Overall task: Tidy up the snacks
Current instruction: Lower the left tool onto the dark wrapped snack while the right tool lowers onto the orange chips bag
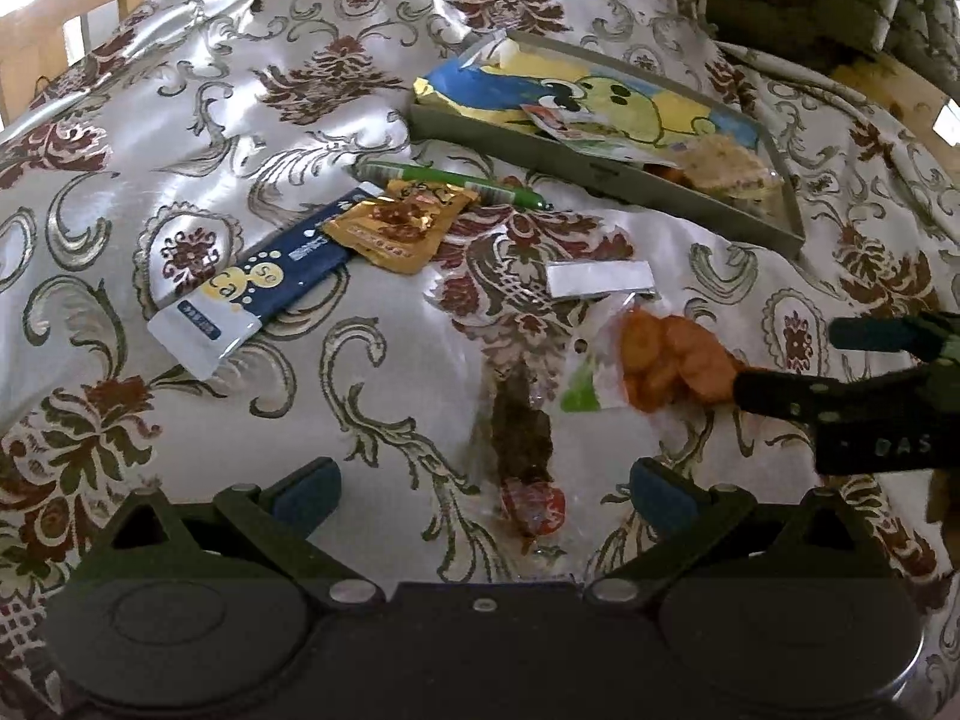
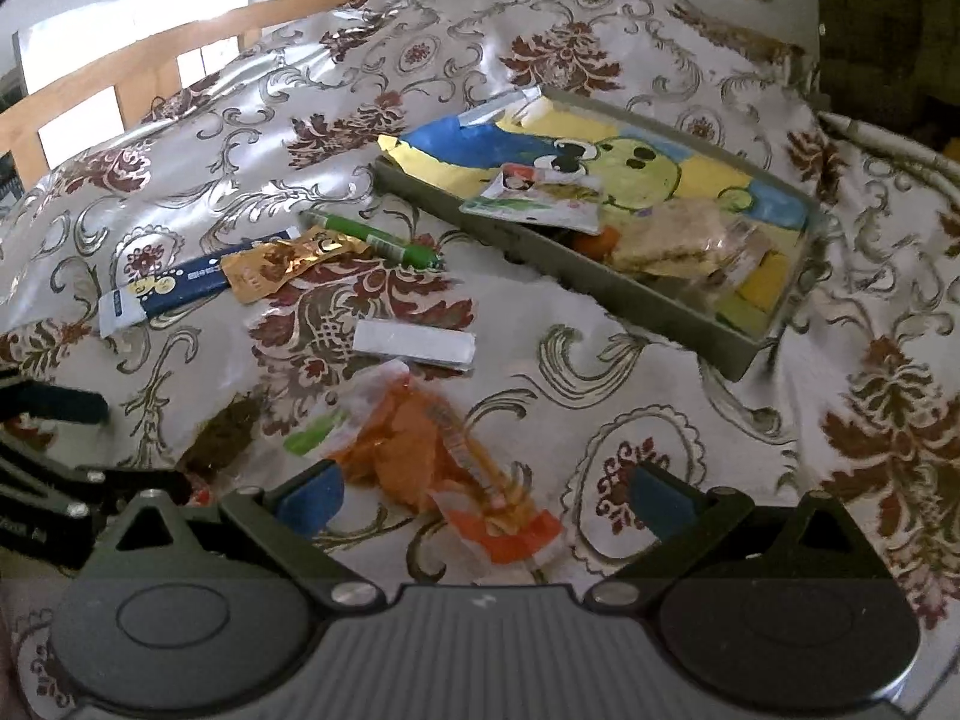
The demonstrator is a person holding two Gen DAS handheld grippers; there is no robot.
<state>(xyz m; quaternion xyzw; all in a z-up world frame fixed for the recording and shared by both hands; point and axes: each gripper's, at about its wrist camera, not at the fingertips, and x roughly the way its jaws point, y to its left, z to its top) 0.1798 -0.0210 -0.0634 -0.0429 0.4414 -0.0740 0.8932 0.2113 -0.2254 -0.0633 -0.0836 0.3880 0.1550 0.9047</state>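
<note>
1. Surface: a glossy cream cloth (image 2: pixel 600 360) with maroon and grey floral scrolls covers your bench.
2. Container: a shallow grey rectangular tray (image 2: pixel 606 285) stands at the far right. It already holds a large blue-and-yellow cartoon packet (image 2: pixel 600 150), a small white sachet (image 2: pixel 540 195) and a clear-wrapped pale cake (image 2: pixel 678 234).
3. Loose stock, far left: a navy-and-white stick pack (image 1: pixel 264 294) with a crinkled gold foil sachet (image 1: pixel 396 222) lying partly over it, and a green tube-shaped stick (image 1: pixel 450 183) just behind.
4. Loose stock, centre: a flat white strip (image 1: pixel 600 279) and a dark brown snack in clear wrap with a red end (image 1: pixel 525 444).
5. Item in hand: the clear bag of orange crisps (image 2: pixel 420 450) lies near the tray, on the cloth.
6. Right tongs (image 2: pixel 486 495): released, fingers spread either side of the crisp bag's near end.
7. Left tongs (image 1: pixel 486 495): released, empty, straddling the dark snack without touching it.
8. Step, as judged: you are collecting loose snacks into the tray, and the crisp bag appears next.
9. Next move: lower the right tongs and clench on the bag's flat sealed edge, not the crisps, which would crush.
</note>
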